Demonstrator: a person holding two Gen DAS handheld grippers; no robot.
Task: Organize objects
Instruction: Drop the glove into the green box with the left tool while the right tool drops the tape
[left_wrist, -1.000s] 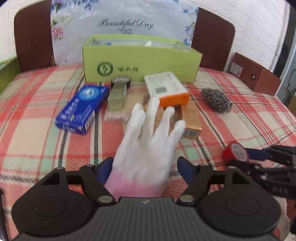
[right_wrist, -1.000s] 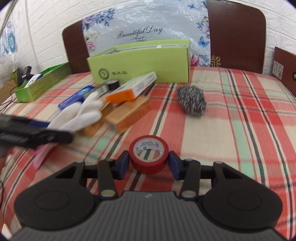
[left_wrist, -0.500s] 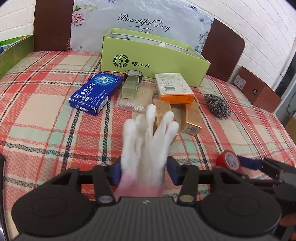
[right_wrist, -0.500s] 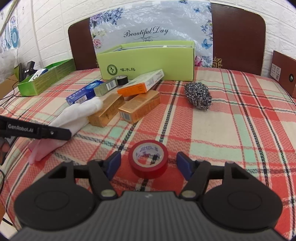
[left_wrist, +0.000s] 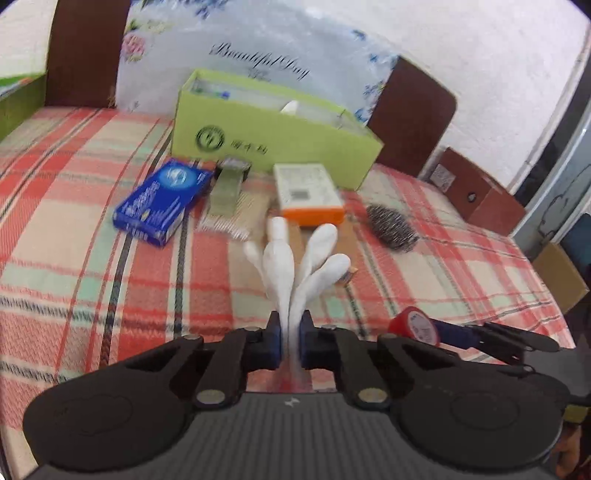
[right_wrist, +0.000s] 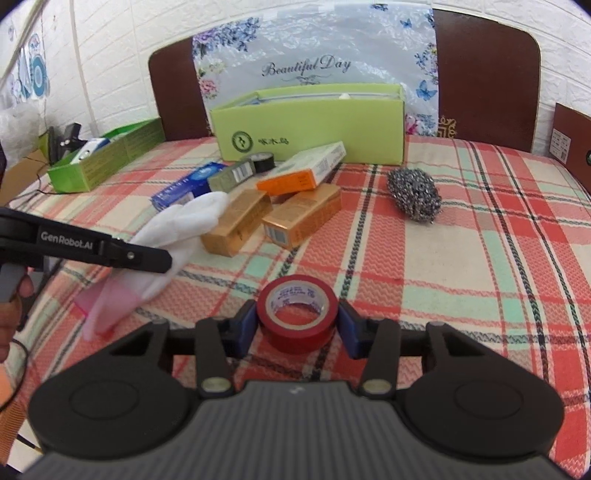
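My left gripper (left_wrist: 290, 341) is shut on a white glove (left_wrist: 295, 258) with a pink cuff; the glove's fingers stick up ahead of the jaws. The glove also shows in the right wrist view (right_wrist: 177, 236), lifted off the cloth. My right gripper (right_wrist: 297, 326) is shut on a red tape roll (right_wrist: 297, 314), which also shows at the right of the left wrist view (left_wrist: 413, 325). A light green open box (left_wrist: 273, 136) (right_wrist: 314, 125) stands at the back.
On the plaid cloth (right_wrist: 461, 280) lie a blue box (left_wrist: 164, 201), an orange-and-white box (left_wrist: 308, 192), two gold boxes (right_wrist: 303, 214), a black tape roll (right_wrist: 260, 162) and a steel scourer (right_wrist: 413, 194). A green tray (right_wrist: 103, 158) sits far left, a brown box (left_wrist: 476, 188) right.
My left gripper has closed on the glove's cuff and lifted it. My right gripper opened for a moment and has closed on the red tape roll again.
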